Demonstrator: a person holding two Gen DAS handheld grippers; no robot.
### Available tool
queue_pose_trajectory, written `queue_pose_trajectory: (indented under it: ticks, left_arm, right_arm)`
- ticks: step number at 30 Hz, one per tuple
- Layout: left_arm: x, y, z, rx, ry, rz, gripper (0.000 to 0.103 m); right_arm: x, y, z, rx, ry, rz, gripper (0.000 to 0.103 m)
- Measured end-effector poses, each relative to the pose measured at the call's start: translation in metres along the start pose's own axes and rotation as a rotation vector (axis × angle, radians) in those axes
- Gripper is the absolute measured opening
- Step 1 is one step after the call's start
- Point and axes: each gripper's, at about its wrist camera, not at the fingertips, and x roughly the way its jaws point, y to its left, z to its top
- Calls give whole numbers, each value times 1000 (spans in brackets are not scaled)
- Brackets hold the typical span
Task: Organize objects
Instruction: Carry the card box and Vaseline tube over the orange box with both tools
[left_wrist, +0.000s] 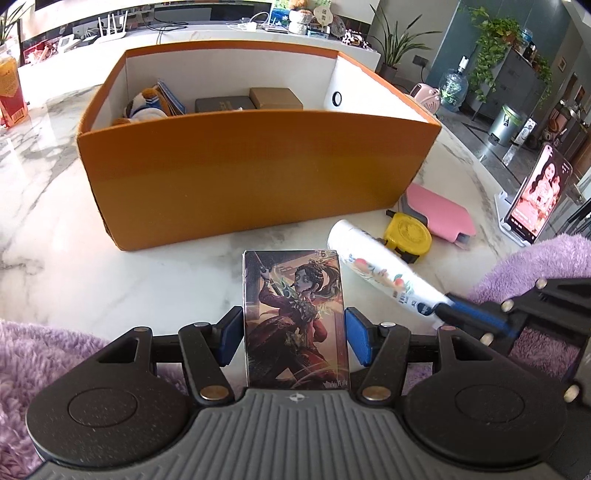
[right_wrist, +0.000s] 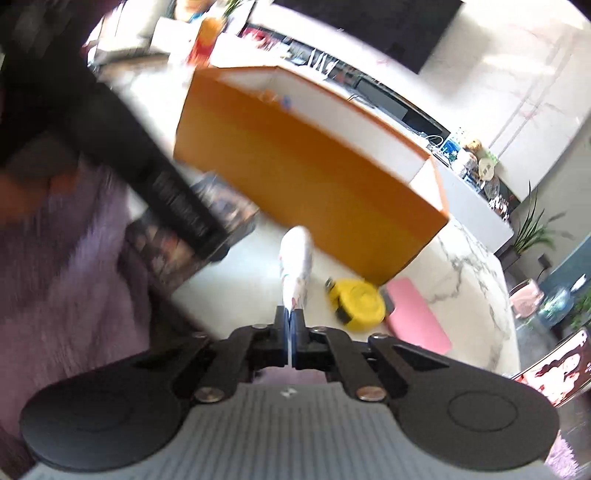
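Left wrist: marble table (left_wrist: 66, 258), orange box (left_wrist: 258, 177) | left gripper (left_wrist: 291, 332) clamps card box (left_wrist: 293, 317) | right gripper (right_wrist: 290, 325) pinches white tube (right_wrist: 295, 266) | phone (left_wrist: 535, 195) sharp here only.

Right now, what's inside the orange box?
In the orange box, along the far side: a plush toy, a blue booklet, a dark flat box and a brown box. The near wall hides the floor and anything lying low at the front.

A phone (left_wrist: 535, 195) is playing video at the right edge; a router (left_wrist: 112, 27) is sitting upper left, potted plants (left_wrist: 495, 48) upper right.
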Motion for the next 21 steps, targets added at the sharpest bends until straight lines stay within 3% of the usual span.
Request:
queue_pose_trajectory:
  ticks: [6,16,21]
  left_arm:
    - [-5,7,7,-32,-16,5,68]
    - [-7,11,11,-67,-6,-7,68]
    - [-8,12,15,-87,-3,-21,68]
  right_arm:
    - [0,-53,33,180,-45,71,0]
    - [31,-79,75,286,-35,121,0]
    - [45,-80,73,323,3,158,7]
